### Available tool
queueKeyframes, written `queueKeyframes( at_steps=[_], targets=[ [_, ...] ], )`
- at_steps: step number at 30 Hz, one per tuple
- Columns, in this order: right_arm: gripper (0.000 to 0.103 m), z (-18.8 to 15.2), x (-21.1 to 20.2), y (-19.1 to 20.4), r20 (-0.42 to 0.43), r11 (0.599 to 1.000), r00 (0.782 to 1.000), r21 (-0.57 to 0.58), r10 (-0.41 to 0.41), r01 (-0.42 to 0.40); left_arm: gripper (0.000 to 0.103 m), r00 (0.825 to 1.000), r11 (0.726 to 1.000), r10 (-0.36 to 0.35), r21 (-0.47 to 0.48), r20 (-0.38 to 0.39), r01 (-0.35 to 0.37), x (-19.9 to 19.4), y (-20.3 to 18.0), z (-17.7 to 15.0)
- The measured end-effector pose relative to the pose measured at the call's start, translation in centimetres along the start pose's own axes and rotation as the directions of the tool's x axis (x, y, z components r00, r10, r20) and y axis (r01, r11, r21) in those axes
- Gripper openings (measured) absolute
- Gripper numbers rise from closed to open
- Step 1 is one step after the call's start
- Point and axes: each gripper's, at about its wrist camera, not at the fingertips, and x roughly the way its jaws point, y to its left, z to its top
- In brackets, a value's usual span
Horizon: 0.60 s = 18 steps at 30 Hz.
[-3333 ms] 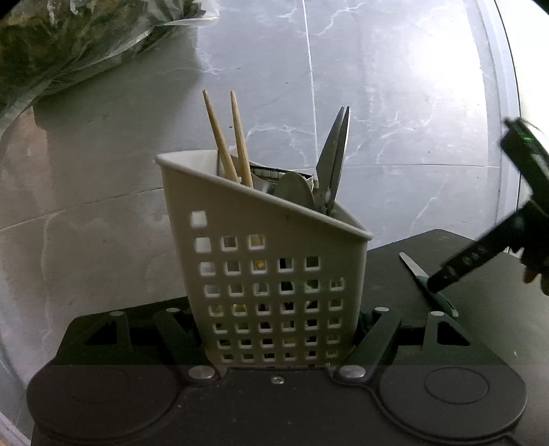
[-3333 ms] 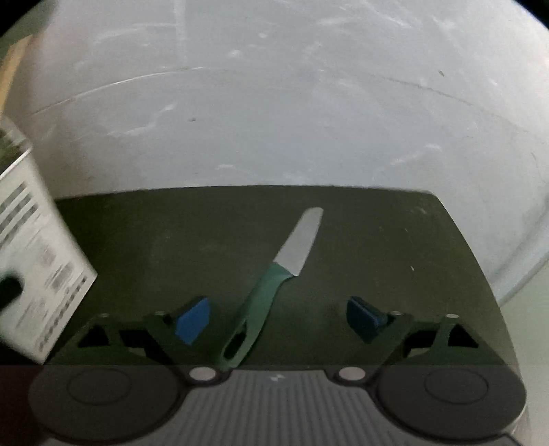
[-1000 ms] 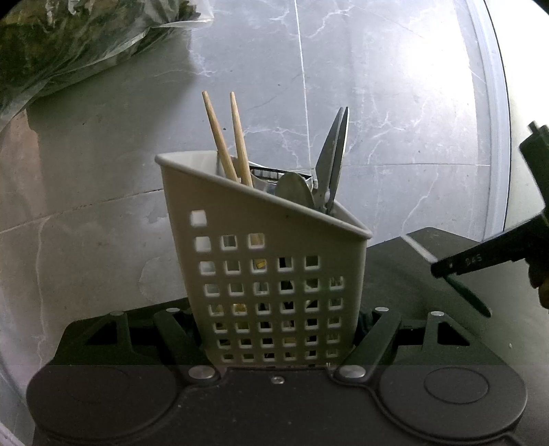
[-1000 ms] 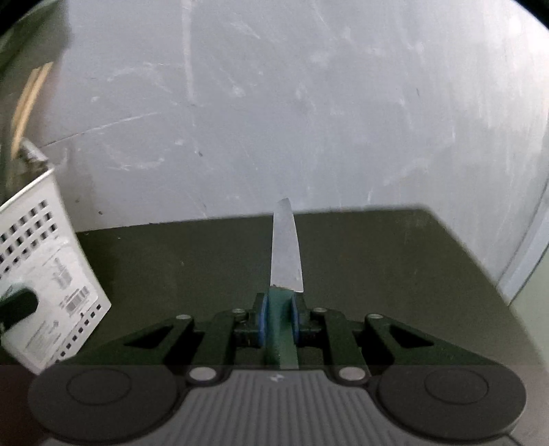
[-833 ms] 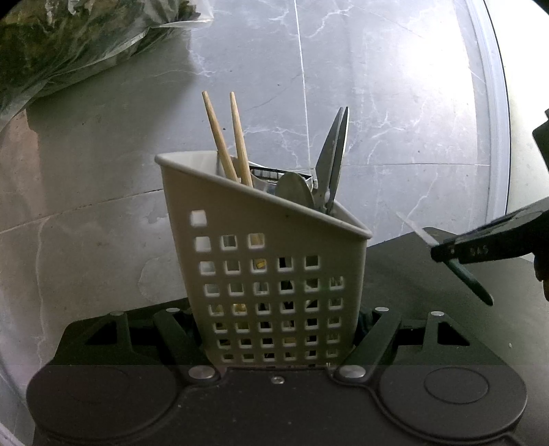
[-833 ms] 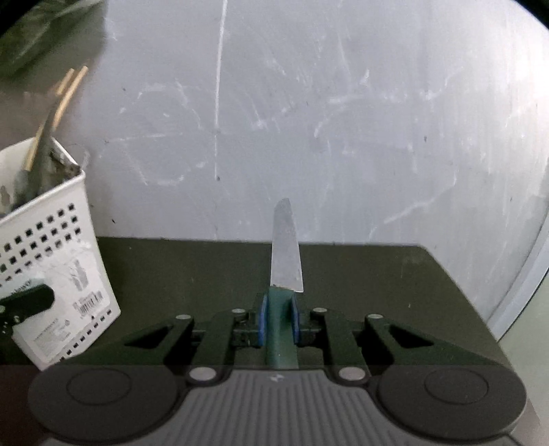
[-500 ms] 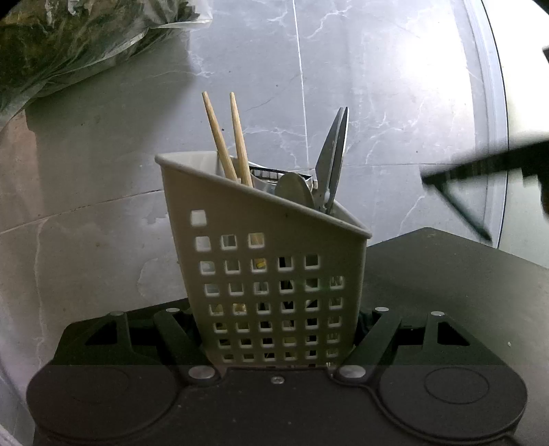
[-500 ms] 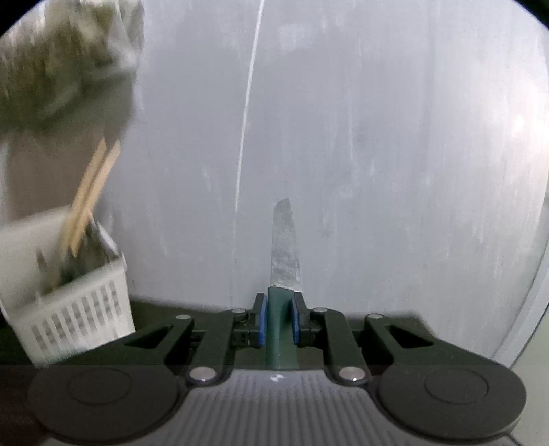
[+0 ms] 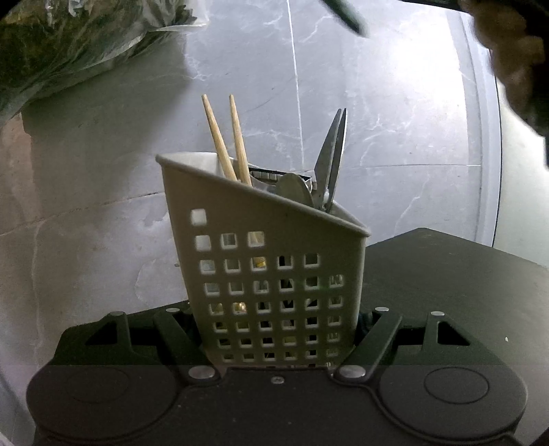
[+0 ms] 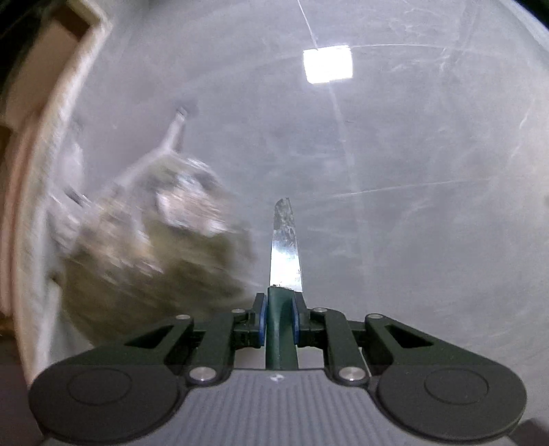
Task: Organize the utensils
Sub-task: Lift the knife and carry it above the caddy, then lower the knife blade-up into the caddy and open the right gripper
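Note:
My left gripper (image 9: 274,338) is shut on a white perforated utensil caddy (image 9: 267,271) that stands on a black mat (image 9: 446,281). The caddy holds two wooden chopsticks (image 9: 226,140), scissors (image 9: 331,157) and a metal spoon (image 9: 295,188). My right gripper (image 10: 278,320) is shut on the green handle of a knife (image 10: 285,247), blade pointing forward, lifted high. In the left wrist view the knife's handle end (image 9: 343,15) shows at the top, above the caddy.
A plastic bag of greens (image 9: 68,48) lies at the back left on the grey marble surface (image 9: 377,103); it shows blurred in the right wrist view (image 10: 154,247). The holder's hand (image 9: 514,61) is at the upper right. A wooden frame (image 10: 44,103) stands at the left.
My right gripper closed on the knife, lifted it off the mat and carried it up and leftward above the caddy. The left gripper and caddy have not moved.

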Motion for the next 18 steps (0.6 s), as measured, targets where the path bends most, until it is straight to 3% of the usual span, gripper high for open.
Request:
queueKeyframes(
  at_steps=[5,18],
  targets=[
    [0.016,-2.8,1.2,-0.2,-0.01,0.992,0.994,0.065,0.113,-0.112,0.077,1.0,1.0,0.001,0.01,0.027,-0.001,-0.4,0.1,-0.7],
    [0.016,-7.5,1.4,-1.0,-0.133,0.971,0.974,0.178,0.184,-0.159,0.077,0.999,1.0,0.003,0.006,0.045,-0.003,-0.9,-0.1,-1.2]
  ],
)
